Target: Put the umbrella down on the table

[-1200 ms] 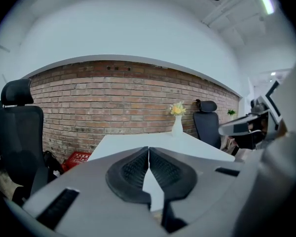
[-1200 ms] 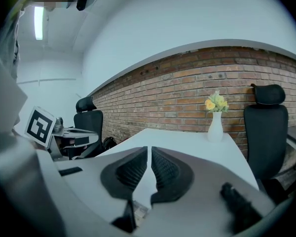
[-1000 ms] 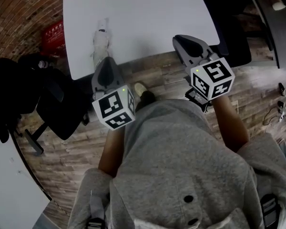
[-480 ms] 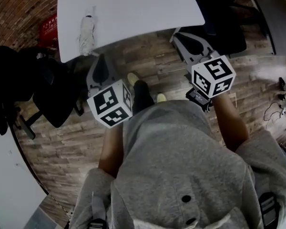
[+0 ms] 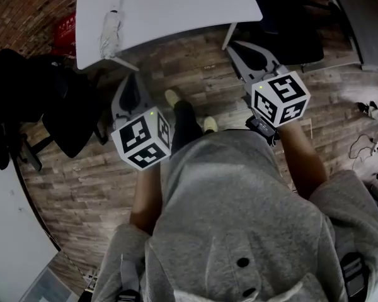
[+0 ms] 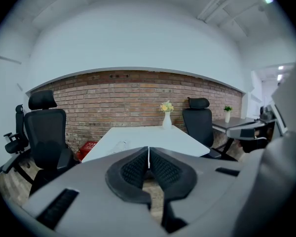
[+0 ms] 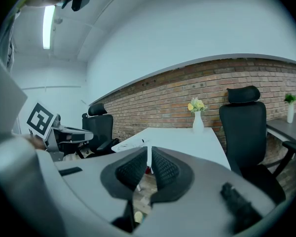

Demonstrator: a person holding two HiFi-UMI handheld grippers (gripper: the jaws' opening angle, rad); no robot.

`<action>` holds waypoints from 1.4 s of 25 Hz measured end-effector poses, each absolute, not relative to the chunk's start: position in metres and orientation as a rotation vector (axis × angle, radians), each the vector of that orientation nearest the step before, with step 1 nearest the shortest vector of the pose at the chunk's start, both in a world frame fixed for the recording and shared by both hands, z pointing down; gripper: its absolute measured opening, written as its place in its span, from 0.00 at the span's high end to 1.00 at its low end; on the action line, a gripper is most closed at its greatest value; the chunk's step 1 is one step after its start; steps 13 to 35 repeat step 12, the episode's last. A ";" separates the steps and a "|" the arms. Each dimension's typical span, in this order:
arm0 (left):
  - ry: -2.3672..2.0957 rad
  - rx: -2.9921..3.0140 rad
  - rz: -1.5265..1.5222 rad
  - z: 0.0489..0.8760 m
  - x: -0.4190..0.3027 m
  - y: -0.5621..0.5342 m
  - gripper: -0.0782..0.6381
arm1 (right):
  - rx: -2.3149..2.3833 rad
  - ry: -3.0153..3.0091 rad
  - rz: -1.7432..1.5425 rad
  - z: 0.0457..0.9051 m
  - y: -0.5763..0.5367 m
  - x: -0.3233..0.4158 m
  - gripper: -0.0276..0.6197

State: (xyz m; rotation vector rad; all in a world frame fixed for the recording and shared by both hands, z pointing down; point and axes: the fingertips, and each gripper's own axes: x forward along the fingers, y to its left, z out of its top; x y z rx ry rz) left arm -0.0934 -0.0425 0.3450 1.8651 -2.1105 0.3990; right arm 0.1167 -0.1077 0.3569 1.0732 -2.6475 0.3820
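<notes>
The folded umbrella (image 5: 110, 33) is lying on the white table (image 5: 176, 5), near its left edge in the head view. The left gripper (image 5: 130, 80) and right gripper (image 5: 238, 48) are hovering above the wooden floor (image 5: 195, 83) on the person's side, each keeping its jaws pressed together on nothing.

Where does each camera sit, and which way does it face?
Head view: on the person's head, looking steeply down at wooden floor, white table, folded pale umbrella; grey hoodie, left gripper, right gripper show.
Left gripper view: on that gripper, facing table and brick wall; shut jaws show.
Right gripper view: likewise; shut jaws, left gripper's marker cube show.
Shared by gripper views: white vase of yellow flowers.
</notes>
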 end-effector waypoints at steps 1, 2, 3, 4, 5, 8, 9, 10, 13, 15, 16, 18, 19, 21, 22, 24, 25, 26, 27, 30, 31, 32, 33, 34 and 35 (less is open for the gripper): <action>-2.115 1.865 0.396 0.343 -0.092 -0.042 0.86 | 1.075 -2.650 0.382 0.356 -0.107 0.118 0.90; -2.118 1.865 0.392 0.341 -0.091 -0.041 0.86 | 1.077 -2.653 0.382 0.355 -0.107 0.119 0.90; -2.120 1.867 0.386 0.340 -0.090 -0.040 0.86 | 1.079 -2.654 0.383 0.354 -0.106 0.121 0.90; -2.120 1.869 0.379 0.338 -0.089 -0.039 0.86 | 1.082 -2.656 0.382 0.353 -0.105 0.122 0.90; -2.120 1.872 0.373 0.337 -0.089 -0.038 0.86 | 1.083 -2.659 0.379 0.352 -0.103 0.123 0.90; -2.123 1.874 0.364 0.334 -0.087 -0.036 0.86 | 1.079 -2.663 0.369 0.350 -0.101 0.123 0.90; -2.119 1.873 0.360 0.335 -0.086 -0.037 0.86 | 1.079 -2.663 0.369 0.350 -0.100 0.124 0.90; -2.113 1.872 0.357 0.336 -0.085 -0.037 0.86 | 1.082 -2.662 0.369 0.351 -0.100 0.125 0.90; -2.096 1.871 0.353 0.339 -0.083 -0.038 0.86 | 1.089 -2.659 0.374 0.352 -0.099 0.129 0.90; -2.096 1.871 0.353 0.339 -0.083 -0.038 0.86 | 1.089 -2.659 0.374 0.352 -0.099 0.129 0.90; -2.096 1.871 0.353 0.339 -0.083 -0.038 0.86 | 1.089 -2.659 0.374 0.352 -0.099 0.129 0.90; -2.096 1.871 0.353 0.339 -0.083 -0.038 0.86 | 1.089 -2.659 0.374 0.352 -0.099 0.129 0.90; -2.096 1.871 0.353 0.339 -0.083 -0.038 0.86 | 1.089 -2.659 0.374 0.352 -0.099 0.129 0.90; -2.096 1.871 0.353 0.339 -0.083 -0.038 0.86 | 1.089 -2.659 0.374 0.352 -0.099 0.129 0.90; -2.096 1.871 0.353 0.339 -0.083 -0.038 0.86 | 1.089 -2.659 0.374 0.352 -0.099 0.129 0.90; -2.096 1.871 0.353 0.339 -0.083 -0.038 0.86 | 1.089 -2.659 0.374 0.352 -0.099 0.129 0.90; -2.096 1.871 0.353 0.339 -0.083 -0.038 0.86 | 1.089 -2.659 0.374 0.352 -0.099 0.129 0.90; -2.096 1.871 0.353 0.339 -0.083 -0.038 0.86 | 1.089 -2.659 0.374 0.352 -0.099 0.129 0.90; -2.096 1.871 0.353 0.339 -0.083 -0.038 0.86 | 1.089 -2.659 0.374 0.352 -0.099 0.129 0.90; -2.096 1.871 0.353 0.339 -0.083 -0.038 0.86 | 1.089 -2.659 0.374 0.352 -0.099 0.129 0.90; -2.096 1.871 0.353 0.339 -0.083 -0.038 0.86 | 1.089 -2.659 0.374 0.352 -0.099 0.129 0.90; -2.096 1.871 0.353 0.339 -0.083 -0.038 0.86 | 1.089 -2.659 0.374 0.352 -0.099 0.129 0.90; -2.096 1.871 0.353 0.339 -0.083 -0.038 0.86 | 1.089 -2.659 0.374 0.352 -0.099 0.129 0.90; -2.096 1.871 0.353 0.339 -0.083 -0.038 0.86 | 1.089 -2.659 0.374 0.352 -0.099 0.129 0.90; -2.096 1.871 0.353 0.339 -0.083 -0.038 0.86 | 1.089 -2.659 0.374 0.352 -0.099 0.129 0.90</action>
